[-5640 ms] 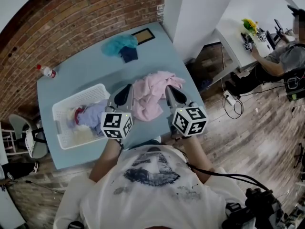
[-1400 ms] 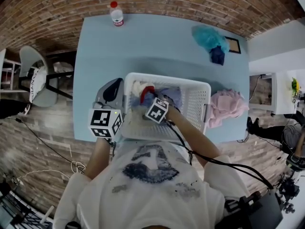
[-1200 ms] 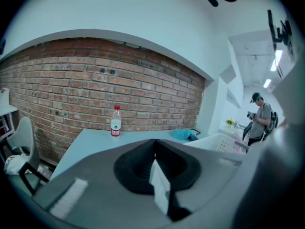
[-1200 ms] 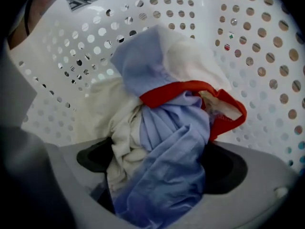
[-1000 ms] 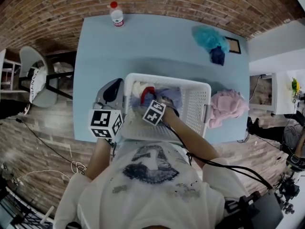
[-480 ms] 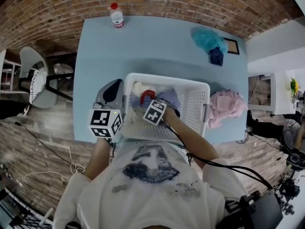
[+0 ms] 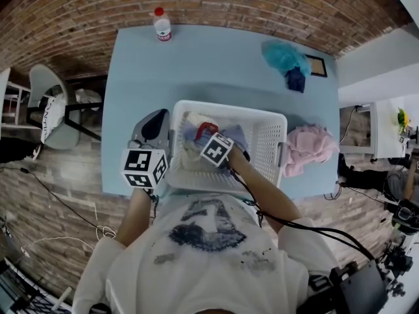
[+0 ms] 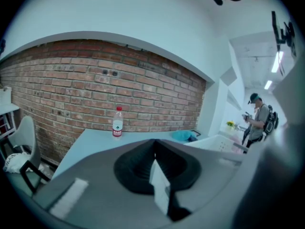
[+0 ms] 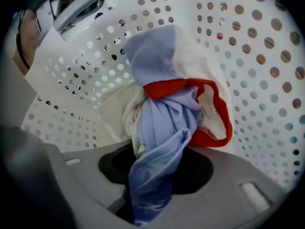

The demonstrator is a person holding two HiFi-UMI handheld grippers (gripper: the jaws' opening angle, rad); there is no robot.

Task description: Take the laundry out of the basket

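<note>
The white perforated basket (image 7: 265,142) stands on the blue table (image 7: 216,64). My right gripper (image 7: 211,139) reaches steeply down into it, under its marker cube. In the right gripper view its jaws have just been closing, and the right gripper (image 9: 155,175) is now shut on a light blue cloth (image 9: 162,123) that runs down between them. A white garment with red trim (image 9: 209,109) and a cream cloth (image 9: 116,111) bunch against it by the basket wall (image 9: 257,56). My left gripper (image 7: 152,126) rests outside the basket's left wall, shut and empty (image 8: 153,149).
A pink pile of laundry (image 7: 308,146) lies on the table right of the basket. Teal cloth (image 7: 283,54), dark blue cloth (image 7: 296,78) and a small frame (image 7: 316,65) are at the far right corner. A bottle (image 7: 161,25) stands at the far edge. A chair (image 7: 55,110) is left of the table.
The right gripper's cube has shifted slightly and rolled inside the basket, and the laundry under it has bunched up. The left gripper has not moved.
</note>
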